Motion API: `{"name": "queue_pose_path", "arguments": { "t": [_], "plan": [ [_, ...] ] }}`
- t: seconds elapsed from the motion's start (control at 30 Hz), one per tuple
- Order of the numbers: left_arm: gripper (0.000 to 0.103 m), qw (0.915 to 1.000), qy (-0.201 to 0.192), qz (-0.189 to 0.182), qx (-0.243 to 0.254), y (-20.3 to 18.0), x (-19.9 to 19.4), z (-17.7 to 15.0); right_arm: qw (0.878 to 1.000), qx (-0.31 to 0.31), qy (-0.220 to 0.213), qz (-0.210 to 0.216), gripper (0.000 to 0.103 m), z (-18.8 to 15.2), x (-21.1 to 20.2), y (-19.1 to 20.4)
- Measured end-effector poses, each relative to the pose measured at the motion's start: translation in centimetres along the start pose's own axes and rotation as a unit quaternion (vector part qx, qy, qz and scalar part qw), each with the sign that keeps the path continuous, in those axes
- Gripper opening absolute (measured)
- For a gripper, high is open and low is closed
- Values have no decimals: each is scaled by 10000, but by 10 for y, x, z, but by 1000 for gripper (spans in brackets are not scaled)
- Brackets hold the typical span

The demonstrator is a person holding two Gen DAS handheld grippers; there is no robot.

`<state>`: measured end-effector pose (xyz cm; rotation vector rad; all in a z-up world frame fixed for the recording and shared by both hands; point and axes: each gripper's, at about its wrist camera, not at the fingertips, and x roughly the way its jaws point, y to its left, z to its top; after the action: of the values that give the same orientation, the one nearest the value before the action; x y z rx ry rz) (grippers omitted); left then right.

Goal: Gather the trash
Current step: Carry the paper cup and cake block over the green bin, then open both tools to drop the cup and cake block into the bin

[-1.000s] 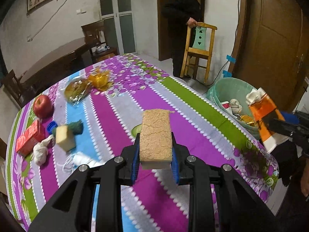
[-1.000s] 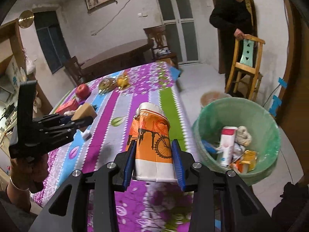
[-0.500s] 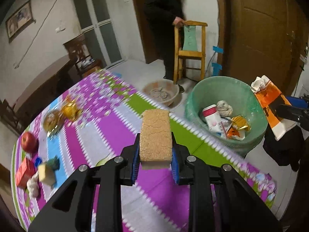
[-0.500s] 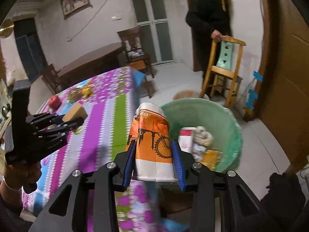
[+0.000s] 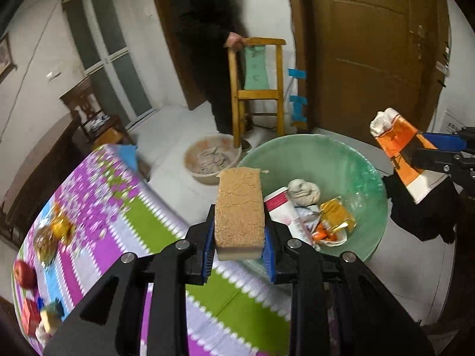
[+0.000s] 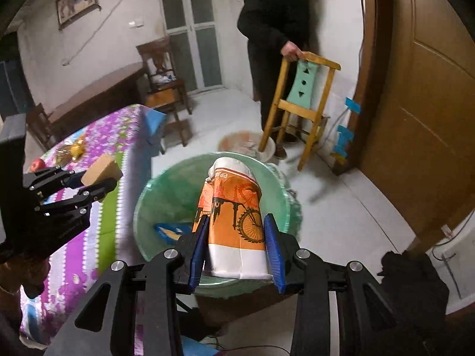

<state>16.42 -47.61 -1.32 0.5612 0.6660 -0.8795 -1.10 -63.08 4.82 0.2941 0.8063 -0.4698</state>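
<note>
My left gripper [image 5: 240, 252] is shut on a tan sponge block [image 5: 240, 210], held above the table's right edge beside the green trash bin [image 5: 350, 160]. The bin holds a pink-and-white carton [image 5: 282, 210], a grey rag [image 5: 304, 191] and a gold wrapper [image 5: 337, 216]. My right gripper [image 6: 237, 249] is shut on an orange-and-white paper cup [image 6: 234, 216] printed with a bicycle, and it hangs over the green bin [image 6: 166, 190]. In the left wrist view the cup [image 5: 406, 160] shows at the right. In the right wrist view the left gripper [image 6: 92, 184] with the sponge [image 6: 102, 167] is at the left.
The striped floral table [image 5: 124, 222] carries an apple [image 5: 23, 273], wrapped food [image 5: 53, 234] and a red box [image 5: 29, 317]. A person [image 5: 207, 44] stands by a wooden chair [image 5: 258, 89]. A beige basin [image 5: 212, 158] sits on the floor beyond the bin. A brown door [image 5: 371, 53] is right.
Both grippers swung right, off the table toward the green bin, each keeping its hold. The right gripper with the cup now hangs over the bin; the left reached the table's edge.
</note>
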Motion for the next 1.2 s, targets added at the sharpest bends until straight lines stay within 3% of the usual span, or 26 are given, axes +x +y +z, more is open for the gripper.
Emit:
{"name": "queue_pose_path", "arguments": {
  "t": [0.17, 0.4, 0.63, 0.83, 1.2],
  "plan": [
    [26, 9982, 150, -453, 361, -11, 19, 18, 9990, 22, 410, -180, 38, 11, 21, -10],
    [25, 9929, 420, -1017, 446, -7, 44, 31, 9967, -22, 795, -165, 38, 21, 47, -11],
    [26, 9906, 650, -1040, 601, -9, 70, 24, 9954, -147, 909, -258, 38, 23, 64, 0],
    [26, 9899, 792, -1087, 447, -4, 82, 21, 9951, -246, 922, -263, 38, 25, 76, 15],
    [26, 9893, 831, -1133, 402, 0, 87, 21, 9941, -265, 1048, -114, 38, 30, 95, 28]
  ]
}}
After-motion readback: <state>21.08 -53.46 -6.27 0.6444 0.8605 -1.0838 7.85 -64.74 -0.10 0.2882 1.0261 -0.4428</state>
